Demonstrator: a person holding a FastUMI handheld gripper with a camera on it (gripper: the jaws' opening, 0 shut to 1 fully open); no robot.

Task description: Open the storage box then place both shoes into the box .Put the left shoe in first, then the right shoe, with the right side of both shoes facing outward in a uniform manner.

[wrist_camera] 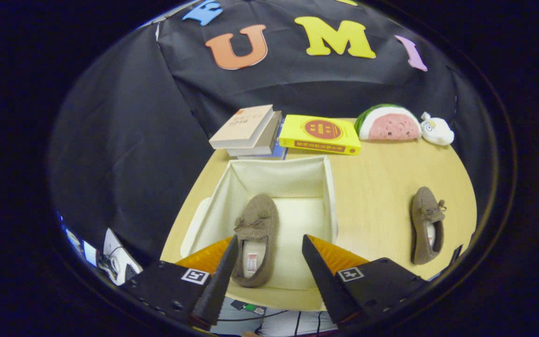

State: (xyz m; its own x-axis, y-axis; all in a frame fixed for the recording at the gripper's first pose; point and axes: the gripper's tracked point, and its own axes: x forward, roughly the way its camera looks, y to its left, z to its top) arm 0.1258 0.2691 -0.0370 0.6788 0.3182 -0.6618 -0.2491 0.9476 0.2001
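Hovering above the near edge of the pale wooden table, the black two-finger gripper has its jaws spread apart and grasping nothing.

Item: cream fabric storage box, square, open at the top, standing on the table just ahead of the fingers. A flat cream panel, apparently its lid, lies against its left side.

Item: brown fuzzy slipper-style shoe with a bow, lying inside the box on its floor, toward the left wall, toe pointing away from the gripper and heel near the left finger's tip. It is seen between the fingers but untouched by either.

Item: second matching brown shoe, resting on the table to the right of the box, well apart from it, toe also pointing away.

Item: stack of books with a beige cover on top, beyond the box at the table's far edge.

Item: yellow book, just beside the stack.

Item: watermelon-slice plush, right of the yellow book.

Item: small white plush toy, touching the watermelon plush.
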